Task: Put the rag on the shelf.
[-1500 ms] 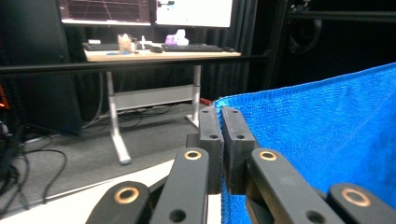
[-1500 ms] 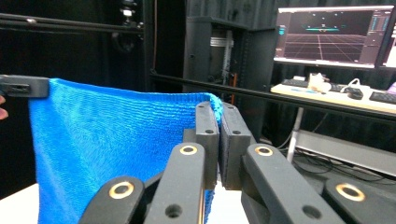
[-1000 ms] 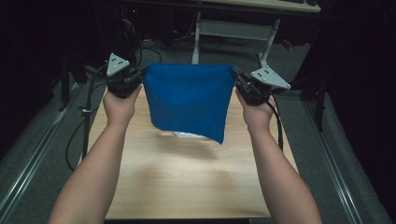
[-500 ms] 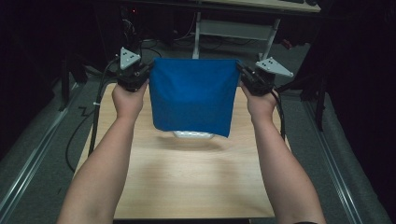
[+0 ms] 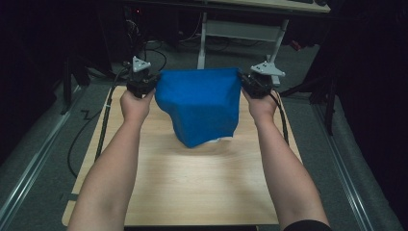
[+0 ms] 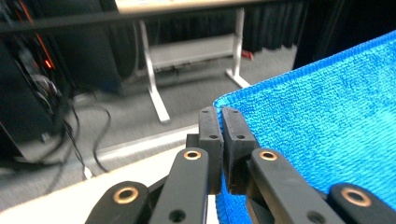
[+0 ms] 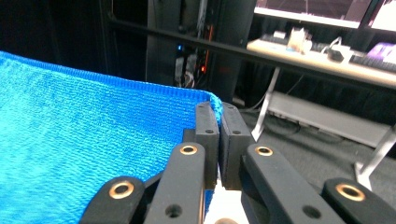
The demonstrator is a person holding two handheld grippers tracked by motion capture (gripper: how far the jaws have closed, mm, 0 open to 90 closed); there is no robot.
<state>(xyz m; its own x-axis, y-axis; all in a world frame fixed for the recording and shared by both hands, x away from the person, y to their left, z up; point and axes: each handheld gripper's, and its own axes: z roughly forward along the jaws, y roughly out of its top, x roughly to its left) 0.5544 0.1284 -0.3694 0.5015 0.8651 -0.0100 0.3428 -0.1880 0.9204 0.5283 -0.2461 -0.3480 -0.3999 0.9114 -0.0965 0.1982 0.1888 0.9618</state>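
A blue towel [image 5: 199,106] hangs stretched between my two grippers above the far half of the wooden table [image 5: 192,183]. My left gripper [image 5: 146,86] is shut on the towel's upper left corner [image 6: 233,105]. At the upper right corner [image 7: 212,100] my right gripper [image 5: 248,83] is shut too. The top edge runs taut and level between them. The cloth's lower part sags to a point just over the table, with a pale patch [image 5: 216,141] showing under its hem. In both gripper views the black jaws pinch the terry cloth.
A desk with white legs [image 5: 240,29] stands beyond the table's far edge. Cables [image 5: 103,125] trail from the grippers down the table's left and right sides. Dark floor with rails [image 5: 29,178] flanks the table. The table's near half lies bare between the person's forearms.
Both hands have carried the towel farther from the person and lower, toward the table's far edge. The cloth's lower end has swung and now sags nearer the tabletop.
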